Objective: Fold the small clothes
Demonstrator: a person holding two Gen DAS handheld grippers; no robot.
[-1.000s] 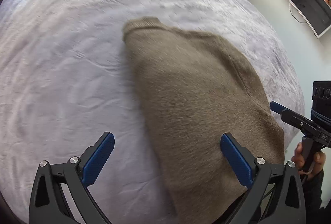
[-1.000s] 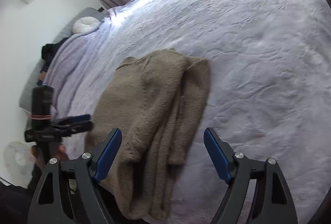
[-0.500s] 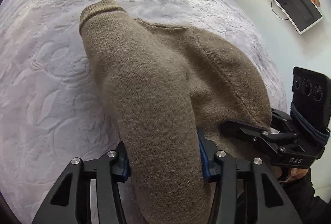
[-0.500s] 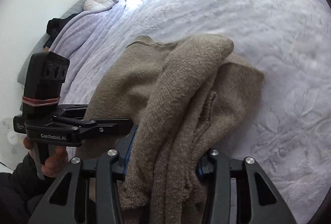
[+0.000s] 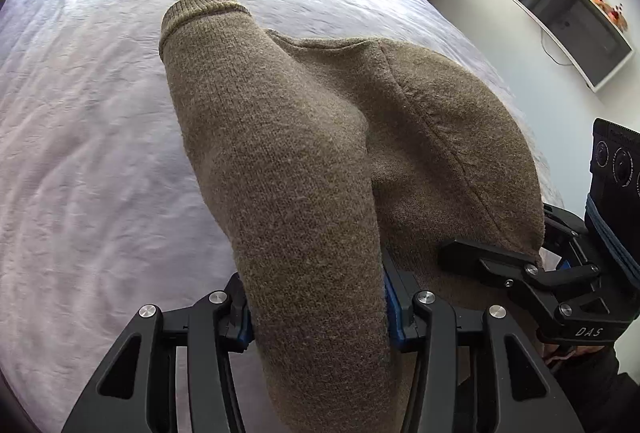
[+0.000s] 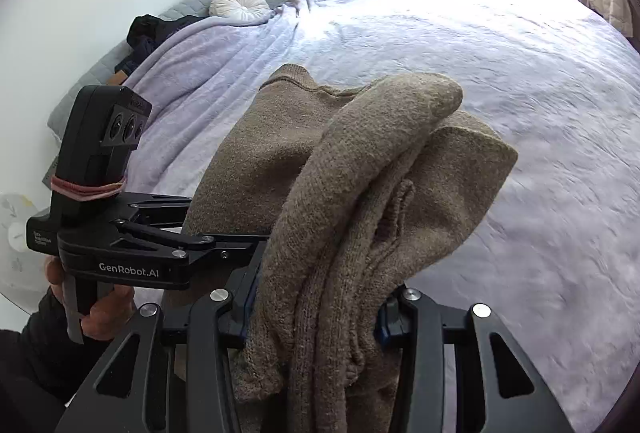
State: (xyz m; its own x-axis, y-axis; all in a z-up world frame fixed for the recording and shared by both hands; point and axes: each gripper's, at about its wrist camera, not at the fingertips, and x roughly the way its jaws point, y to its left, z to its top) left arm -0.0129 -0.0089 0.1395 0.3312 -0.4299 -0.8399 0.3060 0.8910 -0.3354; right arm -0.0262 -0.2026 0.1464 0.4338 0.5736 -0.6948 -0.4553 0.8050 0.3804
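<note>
Mid-fold: both grippers lifting one brown sweater off the bed.

Left gripper fingers clenched on the near edge of the knit; right gripper fingers clenched on a bunched layered edge. Far part with the collar lies on the bed, near part raised. Judged partly folded: sides look doubled in, final fold over not yet laid flat. Count: one sweater, two grippers, one bed; no other small clothes visible to fold.

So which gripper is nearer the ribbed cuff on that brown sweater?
Left. The left gripper is clamped on the sleeve that ends in the ribbed cuff. The right gripper grips bunched layers of the sweater on the other side, farther from it.
</note>
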